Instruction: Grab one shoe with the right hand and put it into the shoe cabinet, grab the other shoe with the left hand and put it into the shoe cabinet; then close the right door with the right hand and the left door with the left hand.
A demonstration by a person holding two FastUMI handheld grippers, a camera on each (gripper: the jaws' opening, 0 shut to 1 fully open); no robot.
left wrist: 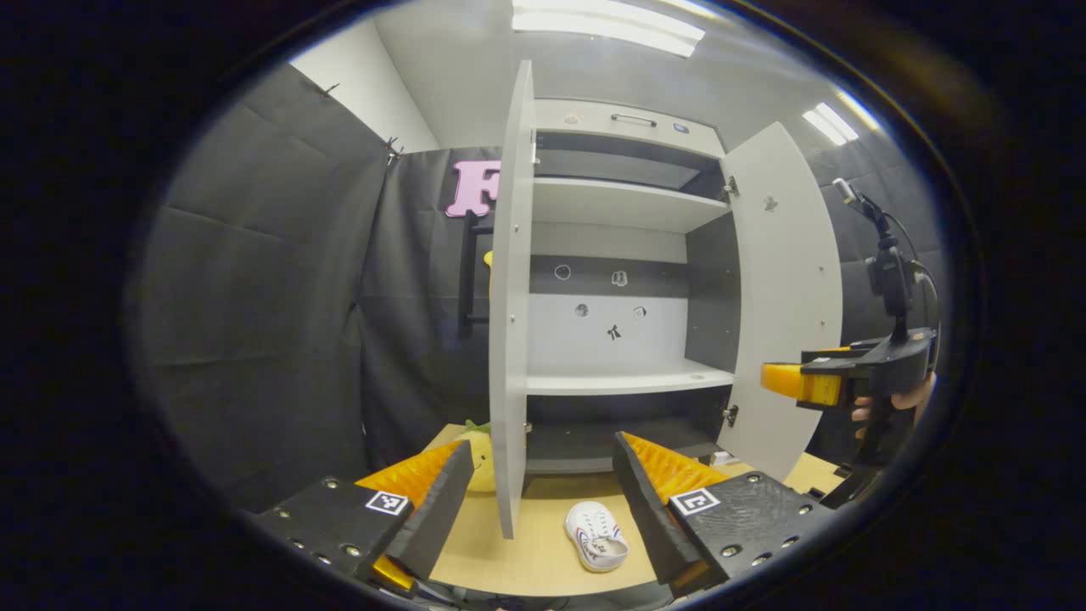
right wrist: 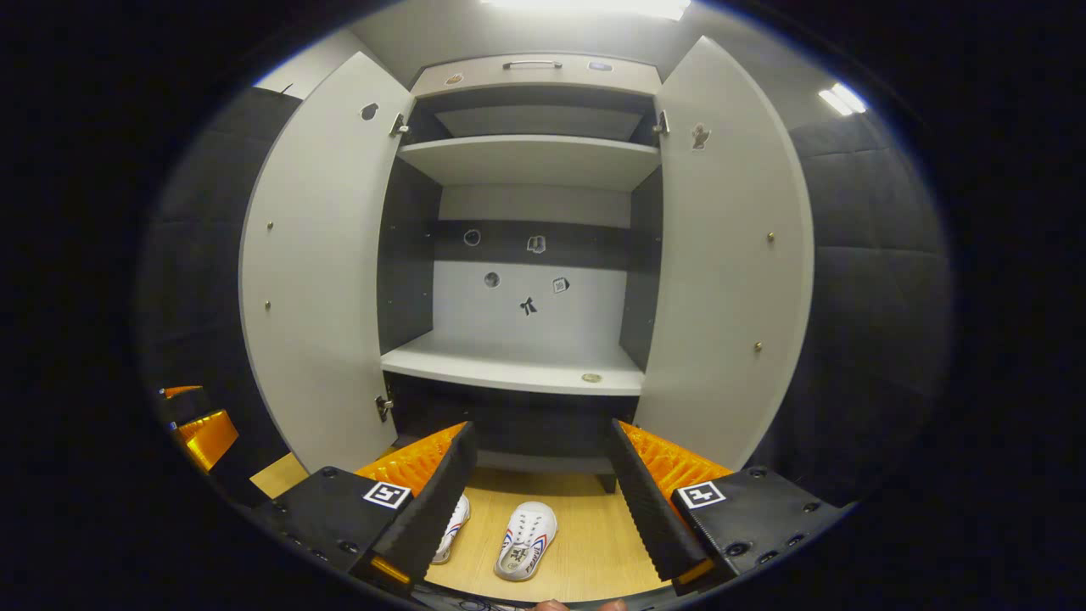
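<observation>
Left gripper (left wrist: 543, 501): jaws spread wide, nothing between them, held level and facing the shoe cabinet (left wrist: 624, 255) from in front of its left side. Right gripper (right wrist: 539, 501): jaws likewise spread wide and empty, aimed squarely at the cabinet's opening. In the left gripper view, the right gripper appears at the cabinet's right, gripped by a hand (left wrist: 891, 400) from below.

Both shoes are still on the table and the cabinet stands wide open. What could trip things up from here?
1. The two white shoes lie side by side, so the right gripper, jaws open above them, may nudge one while taking the other.
2. The left door stands edge-on before the left gripper; reaching for the shelf could clip it.
3. The small round object on the shelf's front edge might get knocked off.
</observation>
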